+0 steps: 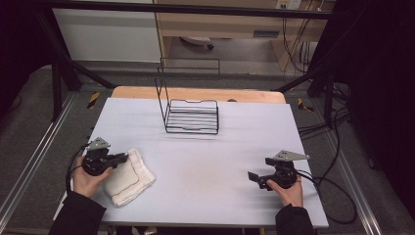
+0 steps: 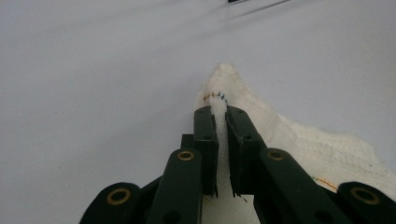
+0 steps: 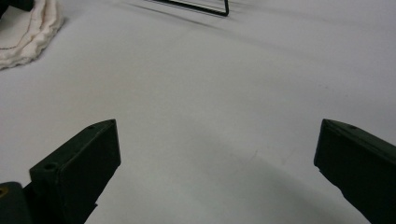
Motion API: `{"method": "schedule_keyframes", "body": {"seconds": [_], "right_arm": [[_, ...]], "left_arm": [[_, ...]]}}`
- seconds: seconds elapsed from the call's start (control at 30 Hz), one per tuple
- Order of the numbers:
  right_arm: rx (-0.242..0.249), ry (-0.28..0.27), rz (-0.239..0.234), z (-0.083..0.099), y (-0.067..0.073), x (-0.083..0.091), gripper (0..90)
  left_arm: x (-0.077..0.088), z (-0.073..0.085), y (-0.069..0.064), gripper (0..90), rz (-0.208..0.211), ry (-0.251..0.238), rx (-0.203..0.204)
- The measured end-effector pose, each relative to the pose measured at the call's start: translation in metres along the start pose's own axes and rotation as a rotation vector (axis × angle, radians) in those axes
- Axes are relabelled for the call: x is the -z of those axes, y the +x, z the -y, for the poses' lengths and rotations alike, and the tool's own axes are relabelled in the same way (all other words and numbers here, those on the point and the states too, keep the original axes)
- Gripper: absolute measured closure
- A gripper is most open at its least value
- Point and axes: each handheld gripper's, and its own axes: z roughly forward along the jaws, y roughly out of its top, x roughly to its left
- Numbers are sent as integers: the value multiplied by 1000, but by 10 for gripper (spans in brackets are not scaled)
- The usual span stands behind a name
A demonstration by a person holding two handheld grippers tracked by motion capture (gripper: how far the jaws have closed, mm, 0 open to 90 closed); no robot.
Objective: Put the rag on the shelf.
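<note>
A folded white cloth [image 1: 131,177] with red stitching lies near the table's front left corner. My left gripper [image 1: 124,158] reaches onto the cloth's left edge. In the left gripper view the two jaws [image 2: 220,112] stand almost together, with a raised fold of the cloth [image 2: 233,86] pinched between the pads. My right gripper [image 1: 254,178] rests low over the bare table at the front right, pointing left. Its jaws [image 3: 217,140] stand wide apart with nothing between them. The cloth [image 3: 25,30] shows far off at the upper left of the right gripper view.
A black wire rack [image 1: 192,117] with an upright back frame stands at the table's far middle; its base edge [image 3: 201,6] shows in the right gripper view. The white table top [image 1: 220,161] stretches between the two hands. Cables trail off both grippers.
</note>
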Motion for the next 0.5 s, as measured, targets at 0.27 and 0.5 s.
{"method": "schedule_keyframes", "body": {"seconds": [0.27, 0.5], "right_arm": [[47, -1, -6, -13, 21, -16, 15], [84, -13, -27, -33, 54, -35, 16]], "left_arm": [[-15, 2, 3, 807, -29, 49, 16], [-2, 3, 3, 534, -71, 0, 29]]}}
